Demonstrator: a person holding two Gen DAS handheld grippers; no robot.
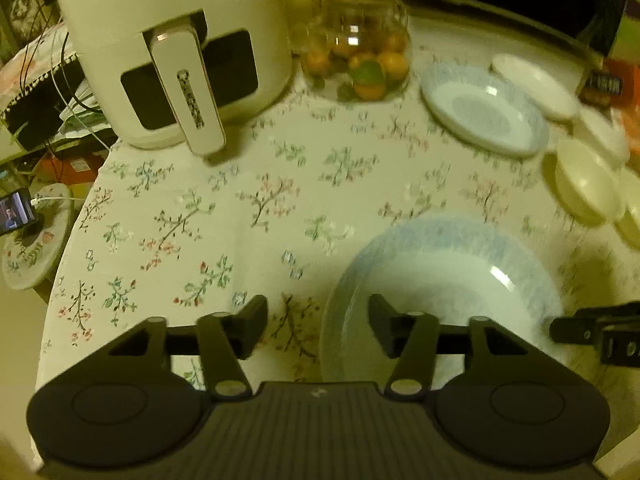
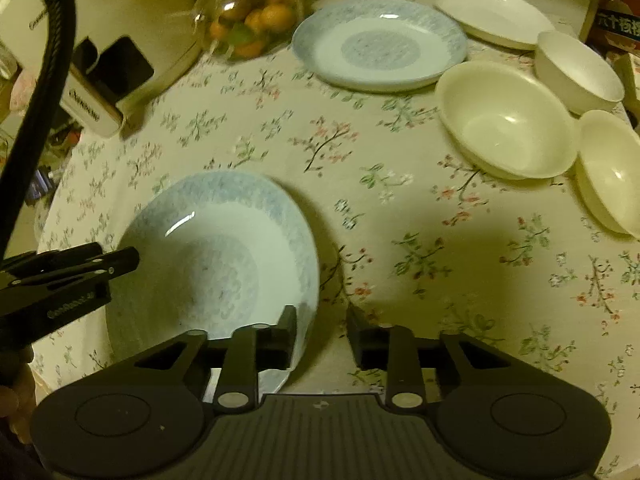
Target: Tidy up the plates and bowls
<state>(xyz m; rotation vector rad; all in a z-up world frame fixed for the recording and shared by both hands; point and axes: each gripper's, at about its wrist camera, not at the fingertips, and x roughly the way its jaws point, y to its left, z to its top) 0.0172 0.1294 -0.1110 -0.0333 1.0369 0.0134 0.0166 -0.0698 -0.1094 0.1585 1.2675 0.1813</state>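
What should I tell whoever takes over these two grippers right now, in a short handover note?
Left gripper: open, straddling the left rim of the near blue plate, not gripping.
Right gripper: open, astride that plate's right rim.
The plate sits on the tablecloth.
Farther back: a second blue plate, a white plate and three separate bowls.
Done: nothing stacked yet.
Left: probably stack the plates, then nest the bowls.

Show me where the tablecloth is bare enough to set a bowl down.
Widest bare patch: mid tablecloth, bordered by the near blue plate, the far blue plate, the air fryer and the large cream bowl. More room lies nearside right of the near plate. Crowded: far right, where three bowls and the white plate cluster.
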